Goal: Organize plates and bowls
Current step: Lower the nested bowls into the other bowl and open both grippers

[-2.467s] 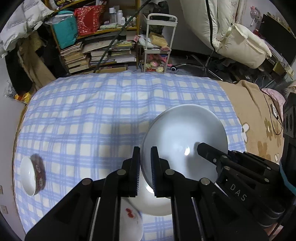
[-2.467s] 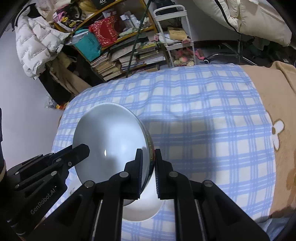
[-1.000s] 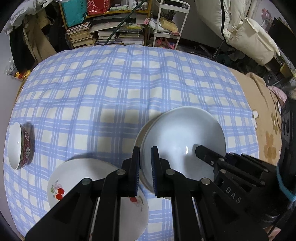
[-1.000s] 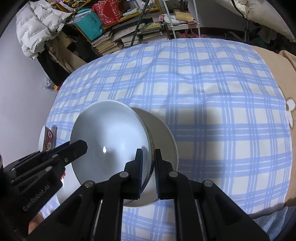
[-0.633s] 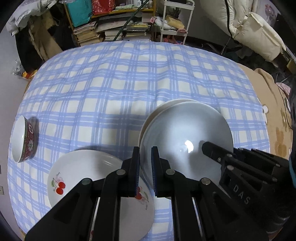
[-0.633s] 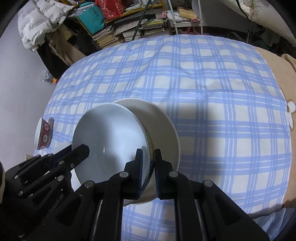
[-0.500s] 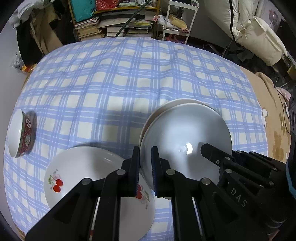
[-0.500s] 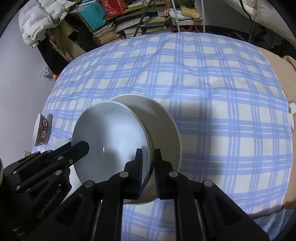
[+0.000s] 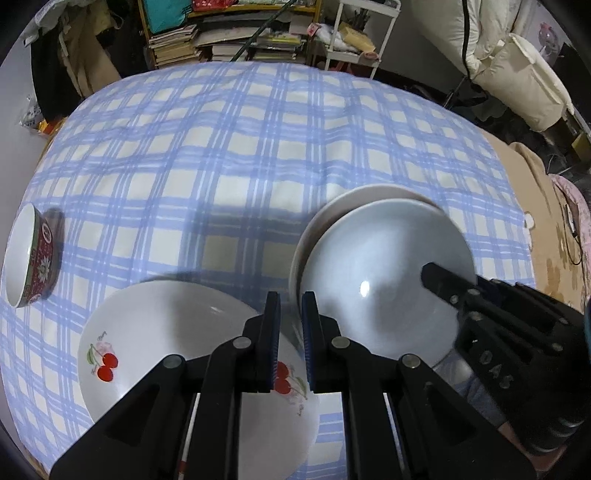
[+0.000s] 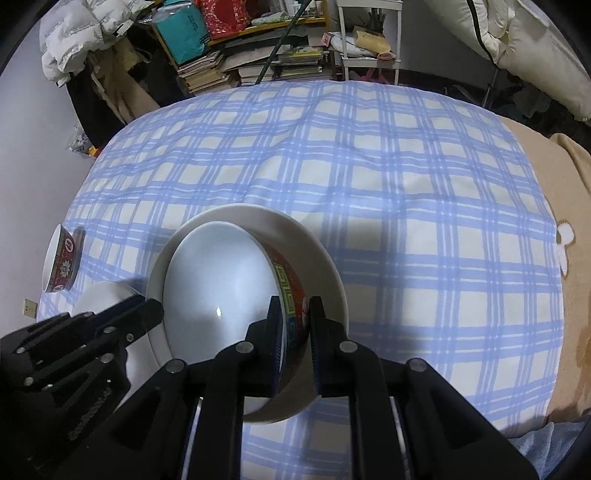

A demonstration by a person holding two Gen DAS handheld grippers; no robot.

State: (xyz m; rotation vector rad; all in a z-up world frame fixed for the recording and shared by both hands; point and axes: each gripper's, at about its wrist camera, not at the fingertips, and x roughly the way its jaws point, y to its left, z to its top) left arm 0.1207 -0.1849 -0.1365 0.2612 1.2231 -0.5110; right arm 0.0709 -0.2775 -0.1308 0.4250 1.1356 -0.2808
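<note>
bed: blue plaid sheet | behind: cluttered bookshelf | white cart

cherry plate — near edge hidden, tongs

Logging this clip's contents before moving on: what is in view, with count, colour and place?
large bowl: one, white inside, red-patterned outside, gripped at both rims over the plain plate
plain plate: one, white, under that bowl
cherry plate: one, white, near left
small bowl: one, red outside, far left
checked cloth: one, blue-white, under everything
left hand-held gripper: black, shut on bowl
right hand-held gripper: black, shut on bowl
</note>
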